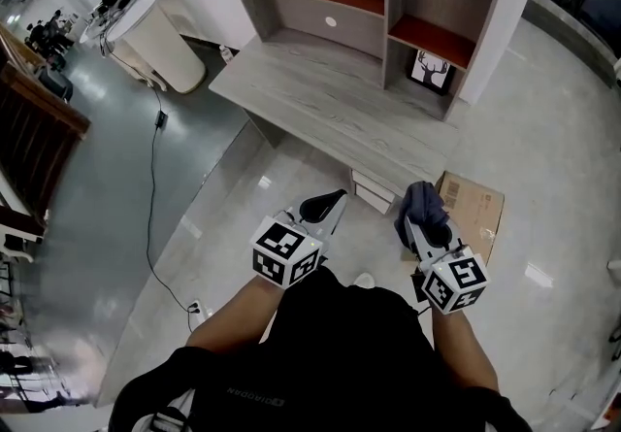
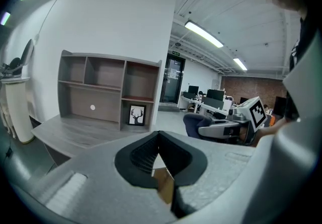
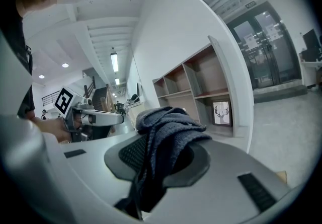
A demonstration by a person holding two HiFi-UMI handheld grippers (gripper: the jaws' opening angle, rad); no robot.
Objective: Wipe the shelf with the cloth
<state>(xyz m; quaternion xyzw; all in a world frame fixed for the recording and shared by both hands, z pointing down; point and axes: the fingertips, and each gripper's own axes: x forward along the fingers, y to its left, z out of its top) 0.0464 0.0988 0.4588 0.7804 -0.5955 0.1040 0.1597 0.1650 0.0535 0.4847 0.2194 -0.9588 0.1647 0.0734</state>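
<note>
A grey wooden shelf unit (image 1: 369, 22) with open cubbies stands on a grey desk top (image 1: 320, 95) ahead of me. My right gripper (image 1: 419, 216) is shut on a dark blue-grey cloth (image 1: 423, 199), which bunches over its jaws (image 3: 168, 132). My left gripper (image 1: 325, 205) is shut with nothing in it; its black pads (image 2: 138, 155) meet at the tips. Both grippers are held low in front of my body, well short of the desk. The shelf (image 2: 108, 92) shows straight ahead in the left gripper view, and to the right, shelf (image 3: 201, 92), in the right gripper view.
A framed deer picture (image 1: 431, 69) stands in the lower right cubby. A cardboard box (image 1: 475, 207) lies on the floor under my right gripper. A white rounded cabinet (image 1: 150, 37) stands at the left, with a black cable (image 1: 153, 187) running across the floor.
</note>
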